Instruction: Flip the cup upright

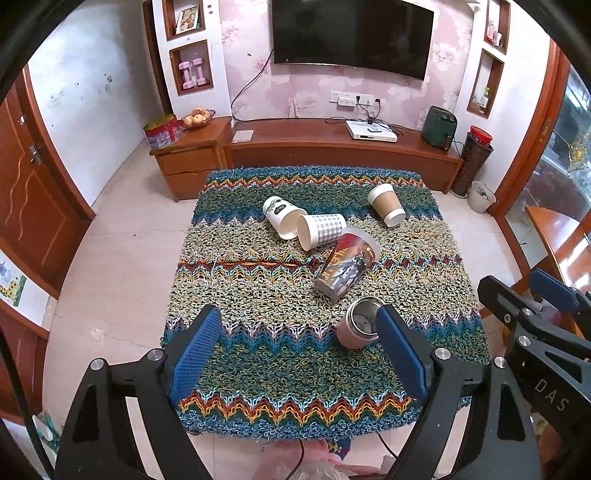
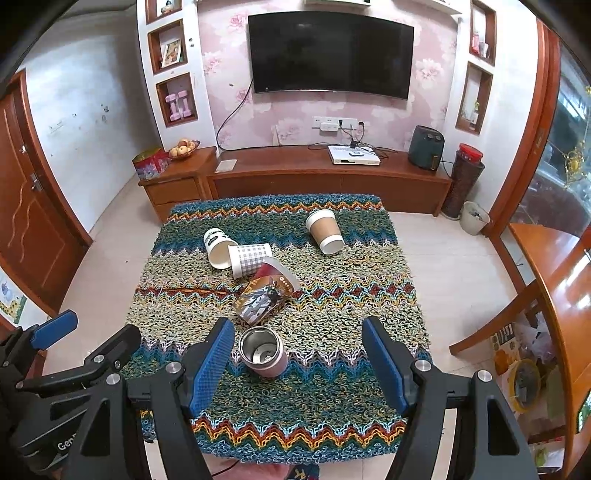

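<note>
Several cups lie on their sides on a table covered by a zigzag woven cloth (image 1: 258, 369) (image 2: 332, 406). A pink steel-lined mug (image 1: 356, 326) (image 2: 264, 350) stands upright near the front. Behind it lie a printed tall cup (image 1: 345, 267) (image 2: 266, 295), a checked cup (image 1: 321, 230) (image 2: 249, 258), a leaf-print cup (image 1: 282, 216) (image 2: 218, 247) and a brown-sleeved cup (image 1: 386, 205) (image 2: 325, 230). My left gripper (image 1: 299, 343) is open and empty above the front of the table. My right gripper (image 2: 297, 358) is open and empty, the pink mug between its fingers in view.
A wooden TV cabinet (image 1: 332, 147) stands beyond the table under a wall TV (image 1: 351, 33). A wooden chair and table (image 2: 535, 295) stand at the right. A door (image 1: 29, 192) is at the left. Tiled floor surrounds the table.
</note>
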`<state>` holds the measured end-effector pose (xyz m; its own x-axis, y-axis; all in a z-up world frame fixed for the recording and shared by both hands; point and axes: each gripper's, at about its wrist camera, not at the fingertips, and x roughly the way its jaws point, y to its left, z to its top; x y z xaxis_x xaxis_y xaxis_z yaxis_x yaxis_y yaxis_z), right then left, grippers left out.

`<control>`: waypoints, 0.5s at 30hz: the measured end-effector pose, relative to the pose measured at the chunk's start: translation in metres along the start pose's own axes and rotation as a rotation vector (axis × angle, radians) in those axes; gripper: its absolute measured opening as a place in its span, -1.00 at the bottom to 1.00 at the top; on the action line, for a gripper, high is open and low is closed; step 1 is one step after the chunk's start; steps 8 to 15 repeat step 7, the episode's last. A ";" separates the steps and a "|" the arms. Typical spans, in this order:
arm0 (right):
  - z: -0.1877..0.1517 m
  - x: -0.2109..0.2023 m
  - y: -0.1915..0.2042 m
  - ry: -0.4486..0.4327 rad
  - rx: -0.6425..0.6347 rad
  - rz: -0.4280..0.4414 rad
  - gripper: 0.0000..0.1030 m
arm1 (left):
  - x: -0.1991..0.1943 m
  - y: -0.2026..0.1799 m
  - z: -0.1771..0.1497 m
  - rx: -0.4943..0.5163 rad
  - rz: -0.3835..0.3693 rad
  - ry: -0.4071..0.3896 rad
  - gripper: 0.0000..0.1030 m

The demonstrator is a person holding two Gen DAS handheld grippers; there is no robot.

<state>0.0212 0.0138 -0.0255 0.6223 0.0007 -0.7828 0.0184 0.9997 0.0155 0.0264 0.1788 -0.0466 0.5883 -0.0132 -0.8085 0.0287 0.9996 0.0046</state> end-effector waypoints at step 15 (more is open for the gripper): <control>0.001 0.005 -0.002 0.008 -0.001 -0.004 0.40 | 0.002 0.000 0.001 -0.002 -0.002 0.003 0.71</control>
